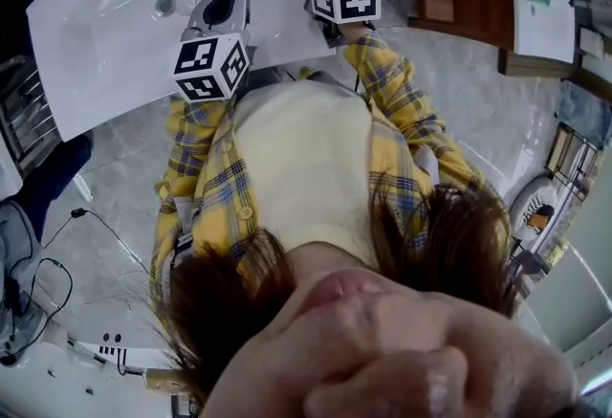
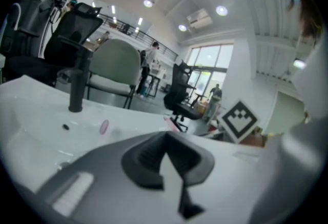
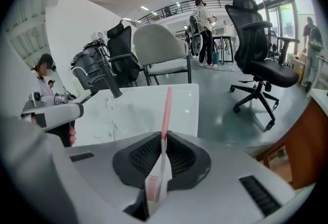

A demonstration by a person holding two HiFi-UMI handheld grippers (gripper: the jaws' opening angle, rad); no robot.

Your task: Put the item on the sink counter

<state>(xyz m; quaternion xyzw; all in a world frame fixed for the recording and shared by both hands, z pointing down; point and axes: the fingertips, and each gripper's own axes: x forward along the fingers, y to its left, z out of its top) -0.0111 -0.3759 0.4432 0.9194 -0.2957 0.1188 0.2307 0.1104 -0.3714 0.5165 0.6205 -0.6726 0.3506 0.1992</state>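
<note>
Gripping a slim pink item point(image 3: 166, 110), apparently a toothbrush, the right gripper point(image 3: 164, 141) has its jaws closed on the bristle end, handle poking out over the white sink counter point(image 3: 138, 110). Likely light, stiff, slick plastic that could pivot in the pads; mid-handle looks steadier. Left gripper point(image 2: 165, 141): jaws together, empty. Unclear whether the tip touches the counter; the person's body fills most of the head view.

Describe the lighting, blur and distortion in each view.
Head view: even light, with a blurred overlay patch at the bottom. Left gripper view: fisheye curvature, ceiling lights flare, near fingers soft. Right gripper view: same curvature, pink toothbrush fairly sharp between the fingers.
</note>
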